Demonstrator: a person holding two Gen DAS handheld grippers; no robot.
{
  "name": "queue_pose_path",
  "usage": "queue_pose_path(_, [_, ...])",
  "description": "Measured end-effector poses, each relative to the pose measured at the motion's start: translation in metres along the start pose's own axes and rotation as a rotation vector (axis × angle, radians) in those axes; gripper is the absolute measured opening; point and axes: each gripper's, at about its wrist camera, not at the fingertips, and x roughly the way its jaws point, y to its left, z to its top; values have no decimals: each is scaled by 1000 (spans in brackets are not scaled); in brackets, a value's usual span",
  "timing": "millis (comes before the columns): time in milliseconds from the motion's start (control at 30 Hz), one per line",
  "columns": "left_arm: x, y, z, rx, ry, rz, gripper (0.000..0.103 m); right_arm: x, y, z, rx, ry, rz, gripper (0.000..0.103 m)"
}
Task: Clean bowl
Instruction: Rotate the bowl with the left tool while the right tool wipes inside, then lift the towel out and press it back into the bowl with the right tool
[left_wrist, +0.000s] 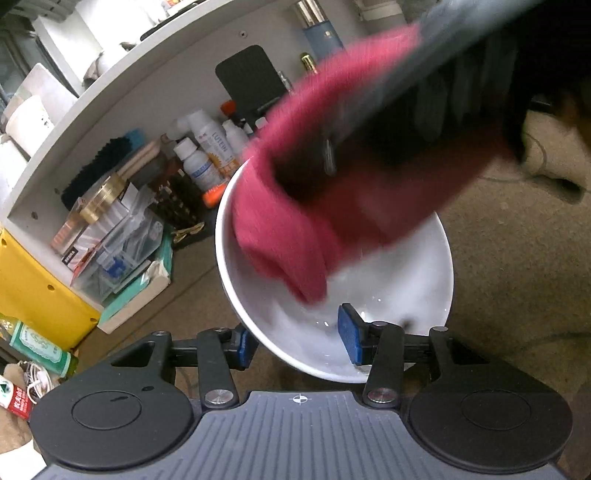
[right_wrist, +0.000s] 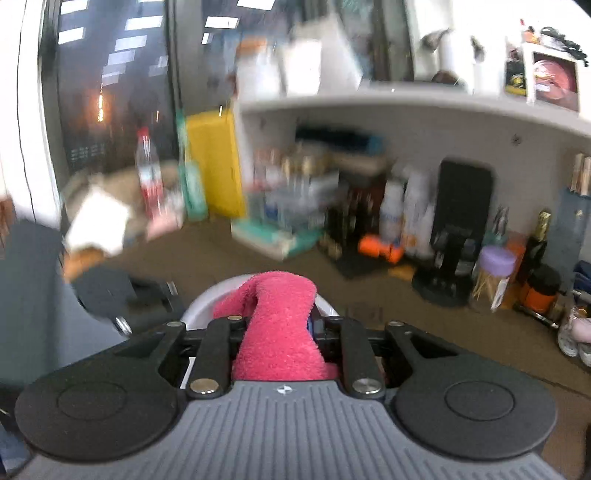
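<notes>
Bowl (left_wrist: 388, 280) pinched at its rim by the left gripper (left_wrist: 297, 341).
Right gripper (right_wrist: 275, 326) clenches a pink cloth (right_wrist: 275, 325); left view alone shows the cloth inside the tilted bowl, shelf (left_wrist: 147, 55) behind.

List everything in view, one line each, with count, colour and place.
bowl: one, white, tilted, its rim between the left tool's pads.
cloth: one, pink-red, draped into the bowl, clamped in the right tool.
shelf unit: one, white, behind the bowl.
bottles: several, white, under the shelf.
brush: one, black bristles, under the shelf.
box: one, yellow, beside the shelf unit.
surface: one, tan, below the bowl.
left tool: one, black, blue pads, gripping the bowl.
right tool: one, black, shut on the cloth.
</notes>
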Motion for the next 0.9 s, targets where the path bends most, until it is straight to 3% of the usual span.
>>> queue_pose_path(200, [2, 0, 3, -3, 7, 8, 52, -35, -6, -18, 5, -93, -91, 20])
queue_pose_path(367, [10, 11, 9, -50, 12, -16, 61, -55, -25, -36, 88, -137, -92, 20])
queue_pose_path(600, [17, 12, 20, -90, 1, -22, 68, -31, -31, -43, 45, -75, -81, 20])
queue_pose_path(733, [17, 13, 12, -162, -9, -45, 69, -1, -35, -49, 20, 51, -126, 20])
queue_pose_path(900, [11, 10, -3, -291, -33, -34, 81, 7, -39, -66, 80, 73, -114, 22])
